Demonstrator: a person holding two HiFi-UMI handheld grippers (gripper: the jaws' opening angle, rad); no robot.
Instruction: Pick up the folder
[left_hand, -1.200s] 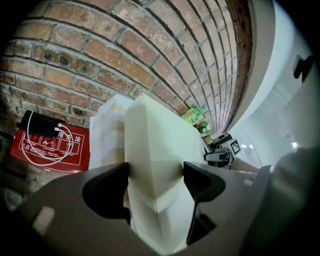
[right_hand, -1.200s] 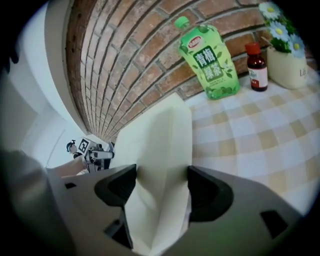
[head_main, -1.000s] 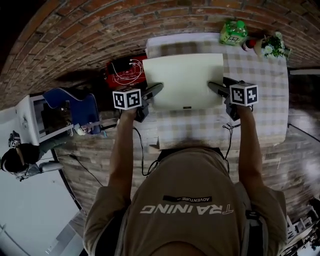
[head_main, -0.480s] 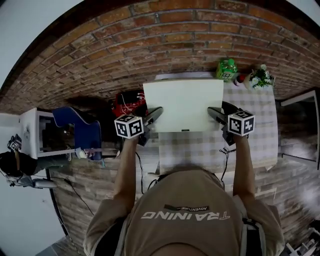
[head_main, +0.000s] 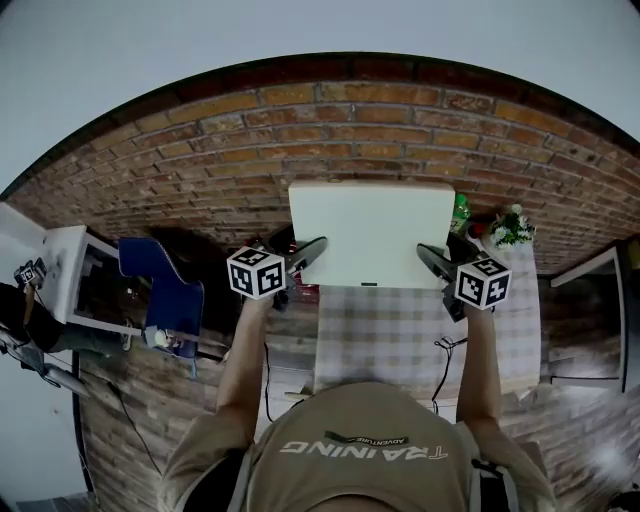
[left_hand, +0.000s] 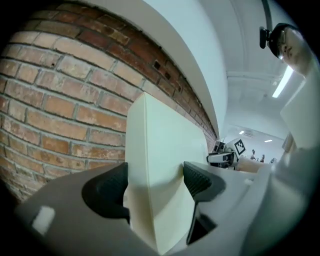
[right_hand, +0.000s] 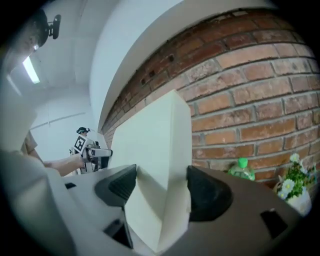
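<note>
The cream folder hangs lifted in front of the brick wall, above the checked table. My left gripper is shut on its left edge. My right gripper is shut on its right edge. In the left gripper view the folder stands edge-on, pinched by both black pads, with the right gripper visible beyond it. The right gripper view shows the folder clamped the same way, with the left gripper in the distance.
A green bottle and a small white-flowered plant stand at the table's far right by the brick wall. A blue chair and a white cabinet are on the left. Cables run down the table's front edge.
Both grippers have raised the folder off the table, up in front of the brick wall. The head view has tilted up, so the table now sits lower in view.
</note>
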